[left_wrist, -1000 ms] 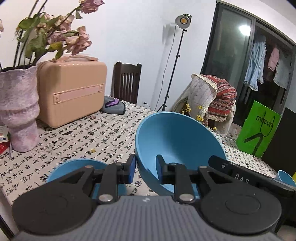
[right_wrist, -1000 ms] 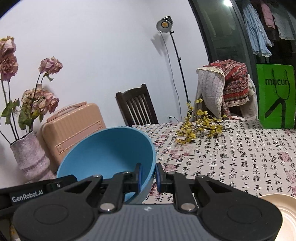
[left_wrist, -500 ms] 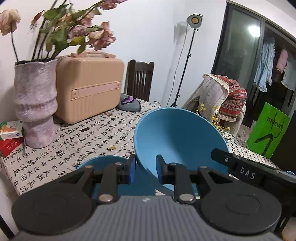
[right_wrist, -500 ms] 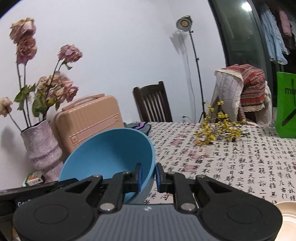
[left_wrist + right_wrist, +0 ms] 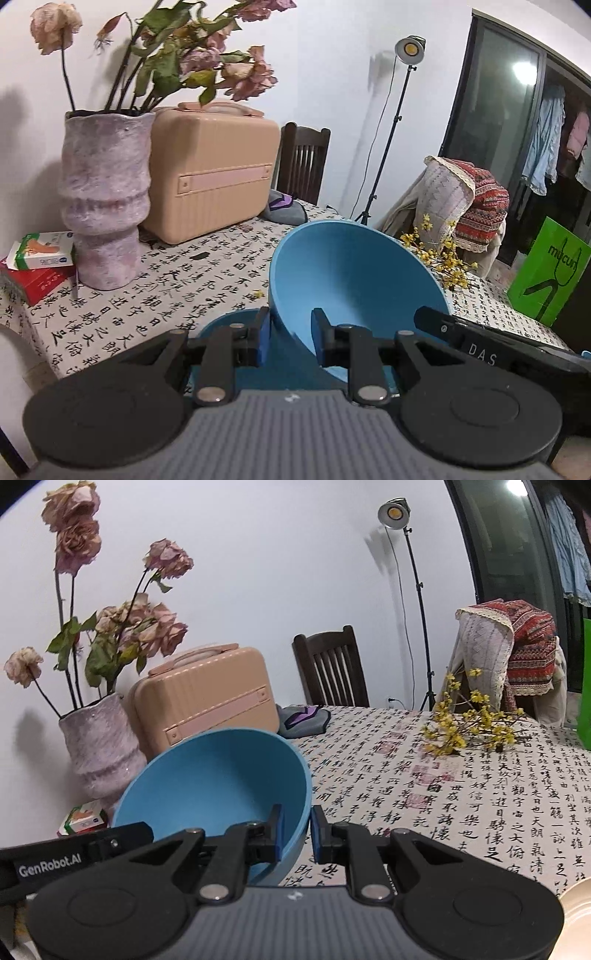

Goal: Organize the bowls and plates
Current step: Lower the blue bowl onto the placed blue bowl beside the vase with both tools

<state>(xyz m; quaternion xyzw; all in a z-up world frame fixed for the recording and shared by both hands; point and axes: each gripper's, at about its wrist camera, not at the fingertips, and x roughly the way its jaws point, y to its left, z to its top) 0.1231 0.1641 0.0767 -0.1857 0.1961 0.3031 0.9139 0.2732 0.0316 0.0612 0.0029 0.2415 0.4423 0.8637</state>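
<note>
Two grippers share one large blue bowl [image 5: 354,280]. Left wrist view: the left gripper [image 5: 290,338] pinches its near rim, tilted above a second blue bowl [image 5: 229,323]. Right wrist view: the right gripper [image 5: 295,832] clamps the opposite rim [image 5: 304,797]; it looks stiff, light and smooth, so thin rim holds could slip.

Left hand-held gripper [image 5: 290,341] clamps the tilted blue bowl [image 5: 354,280] rim.

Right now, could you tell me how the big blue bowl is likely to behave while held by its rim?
The big blue bowl looks rigid, since both tools pinch its thin rim without visible bending. Its smooth matte wall may slip. Tilted, it would probably rock if set down.
</note>
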